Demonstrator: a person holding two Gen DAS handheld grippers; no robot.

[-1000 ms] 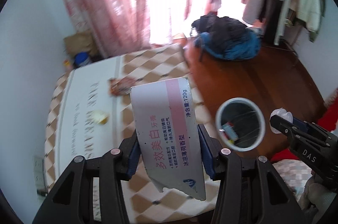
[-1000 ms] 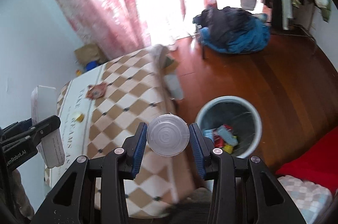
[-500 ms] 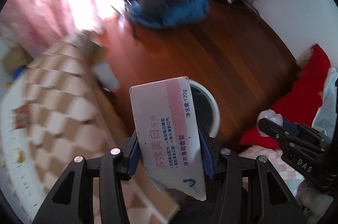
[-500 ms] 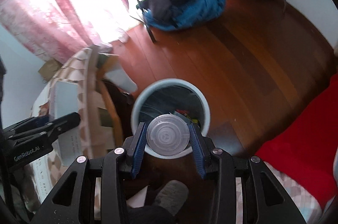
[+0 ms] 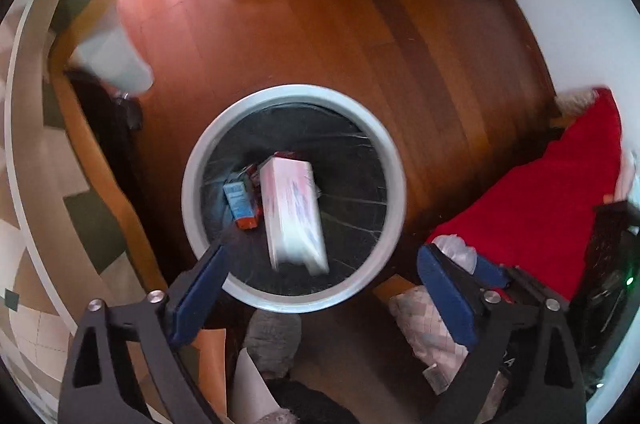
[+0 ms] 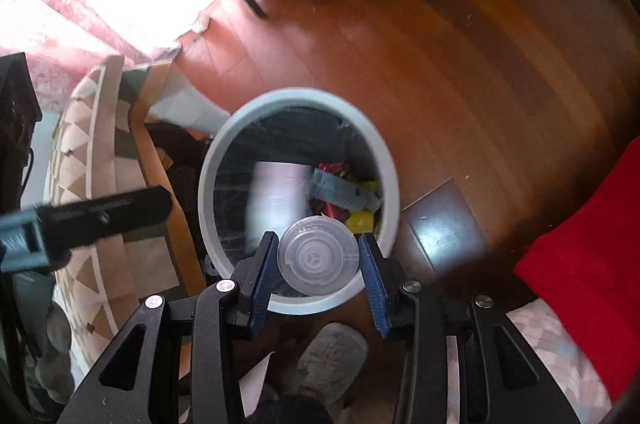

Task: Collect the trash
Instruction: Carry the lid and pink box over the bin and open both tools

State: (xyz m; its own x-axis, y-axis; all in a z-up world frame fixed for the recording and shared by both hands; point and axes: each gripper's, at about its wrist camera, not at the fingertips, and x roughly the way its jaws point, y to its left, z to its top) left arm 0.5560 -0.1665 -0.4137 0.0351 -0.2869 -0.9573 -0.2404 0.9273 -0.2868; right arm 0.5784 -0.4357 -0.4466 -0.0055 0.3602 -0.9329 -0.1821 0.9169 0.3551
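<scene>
Blue pads of the right gripper [image 6: 318,266] are pressed on a clear round lid [image 6: 318,256], held over the near rim of the trash bin [image 6: 390,176]. It should be moved further over the middle before being let go. The left gripper [image 5: 320,276] is spread wide and empty, and the white box [image 5: 292,212] is seen inside the bin.

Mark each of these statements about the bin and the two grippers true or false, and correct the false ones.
1. The left gripper has its jaws wide apart with nothing between them. True.
2. The white toothpaste box lies on the wooden floor beside the bin. False: it is inside the trash bin, blurred.
3. The right gripper has a clear round lid between its jaws. True.
4. The bin is otherwise empty. False: other colourful packaging lies at its bottom.
5. The right gripper hangs over the red blanket. False: it is over the bin's near rim.
</scene>
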